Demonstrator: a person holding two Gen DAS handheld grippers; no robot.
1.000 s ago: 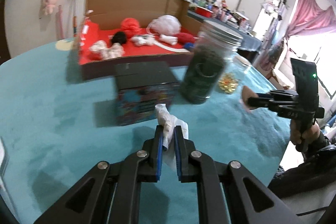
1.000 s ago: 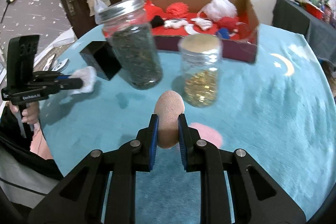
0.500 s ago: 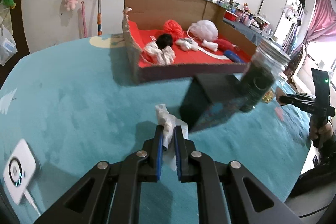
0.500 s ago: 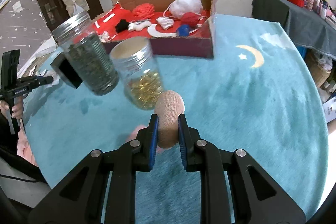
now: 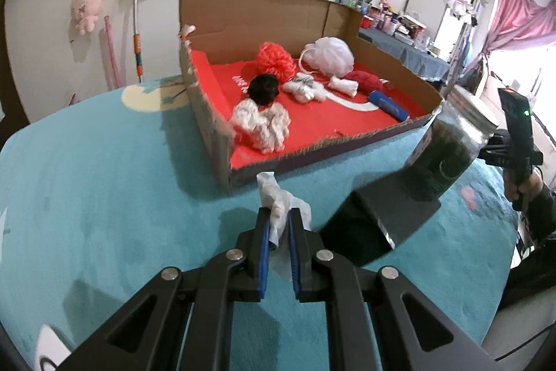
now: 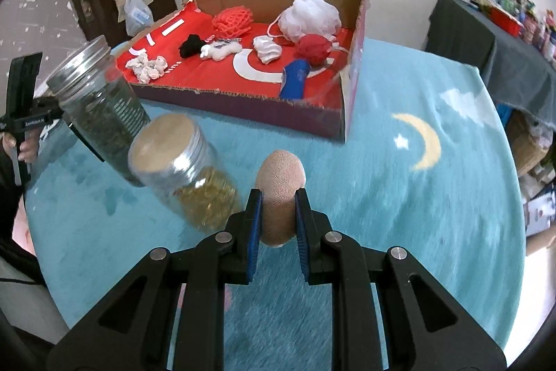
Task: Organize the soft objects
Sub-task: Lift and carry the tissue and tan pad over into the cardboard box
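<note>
My left gripper (image 5: 278,221) is shut on a crumpled white plastic wad (image 5: 279,200), held above the teal rug just short of the cardboard box (image 5: 215,141). My right gripper (image 6: 278,207) is shut on a tan egg-shaped soft ball (image 6: 280,186), over the rug in front of the same cardboard box (image 6: 312,120). The box has a red floor and holds several soft things: an orange mesh puff (image 5: 276,59), a white mesh puff (image 5: 330,53), a black pompom (image 5: 264,87), a red yarn ball (image 6: 314,48) and a blue roll (image 6: 295,79).
A black box (image 5: 378,218) and a jar of dark green contents (image 5: 448,155) stand right of my left gripper. Left of my right gripper, beside that green jar (image 6: 100,106), is a jar of gold pieces (image 6: 187,176). A white device (image 5: 52,350) lies at the rug's near left edge.
Both grippers have travelled toward the cardboard box, each keeping its grip. The box now looks larger and closer in both views, and the jars have slid sideways.
</note>
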